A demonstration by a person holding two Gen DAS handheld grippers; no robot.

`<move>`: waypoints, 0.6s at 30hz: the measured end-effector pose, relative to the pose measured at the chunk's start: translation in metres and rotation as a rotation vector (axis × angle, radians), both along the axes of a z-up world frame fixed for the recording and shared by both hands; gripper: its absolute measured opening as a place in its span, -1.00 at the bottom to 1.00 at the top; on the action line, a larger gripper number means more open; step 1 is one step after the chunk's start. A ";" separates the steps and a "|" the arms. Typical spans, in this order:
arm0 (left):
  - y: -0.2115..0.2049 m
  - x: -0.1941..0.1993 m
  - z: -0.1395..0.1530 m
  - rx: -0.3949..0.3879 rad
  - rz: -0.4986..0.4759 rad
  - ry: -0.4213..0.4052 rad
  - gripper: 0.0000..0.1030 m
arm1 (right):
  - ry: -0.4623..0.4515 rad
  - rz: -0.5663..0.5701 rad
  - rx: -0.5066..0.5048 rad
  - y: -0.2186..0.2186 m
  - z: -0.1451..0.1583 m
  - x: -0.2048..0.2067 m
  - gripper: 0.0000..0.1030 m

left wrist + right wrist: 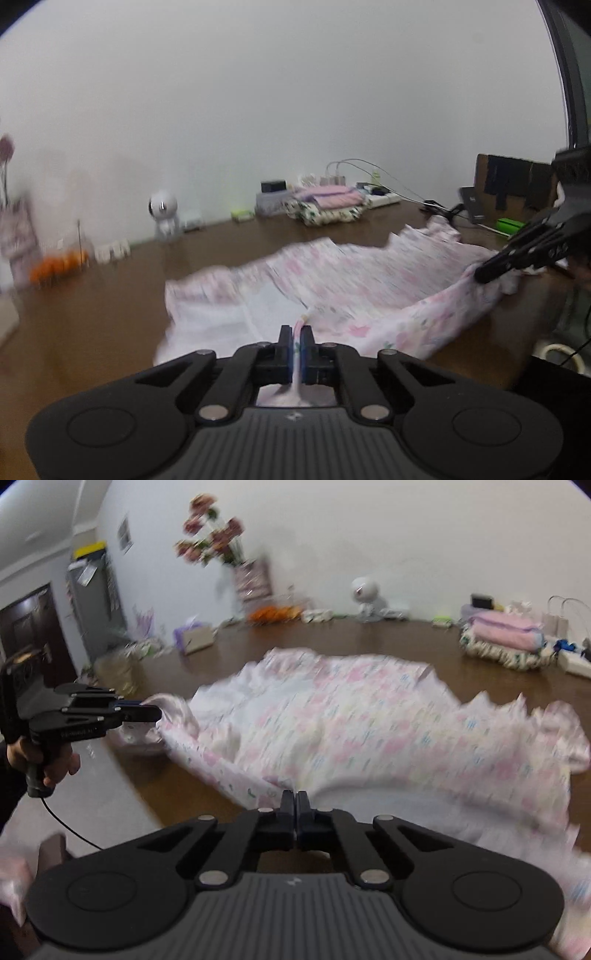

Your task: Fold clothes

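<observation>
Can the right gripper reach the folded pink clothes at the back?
Probably not right now. The right gripper is shut on the flowery cloth, and the folded pink clothes sit far across the table.

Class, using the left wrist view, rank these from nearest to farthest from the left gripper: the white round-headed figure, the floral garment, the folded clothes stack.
1. Floral garment: pinched in the left gripper, spread just ahead.
2. White round-headed figure: far left, by the wall.
3. Folded clothes stack: back centre-right, by the wall; too close to the figure to rank firmly.
</observation>
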State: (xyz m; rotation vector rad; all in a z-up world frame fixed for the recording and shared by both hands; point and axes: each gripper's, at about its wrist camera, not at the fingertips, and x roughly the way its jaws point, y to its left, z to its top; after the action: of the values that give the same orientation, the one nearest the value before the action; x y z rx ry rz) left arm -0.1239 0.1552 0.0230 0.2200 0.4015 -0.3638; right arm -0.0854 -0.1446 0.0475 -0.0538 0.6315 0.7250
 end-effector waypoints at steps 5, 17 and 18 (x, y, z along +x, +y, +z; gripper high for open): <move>-0.004 0.090 -0.002 0.040 0.087 0.097 -0.83 | 0.001 -0.097 -0.078 0.020 0.001 0.072 -0.79; 0.029 0.035 -0.014 -0.030 0.258 0.153 0.16 | -0.179 0.009 -0.198 -0.097 0.016 -0.004 0.61; 0.027 0.036 -0.015 -0.040 0.259 0.151 0.18 | -0.155 0.023 -0.216 -0.101 0.009 -0.011 0.61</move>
State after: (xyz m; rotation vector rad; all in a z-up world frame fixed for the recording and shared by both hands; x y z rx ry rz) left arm -0.0876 0.1825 0.0078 0.0993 0.5645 -0.1338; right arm -0.0961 -0.2457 0.0566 -0.3145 0.5593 0.6656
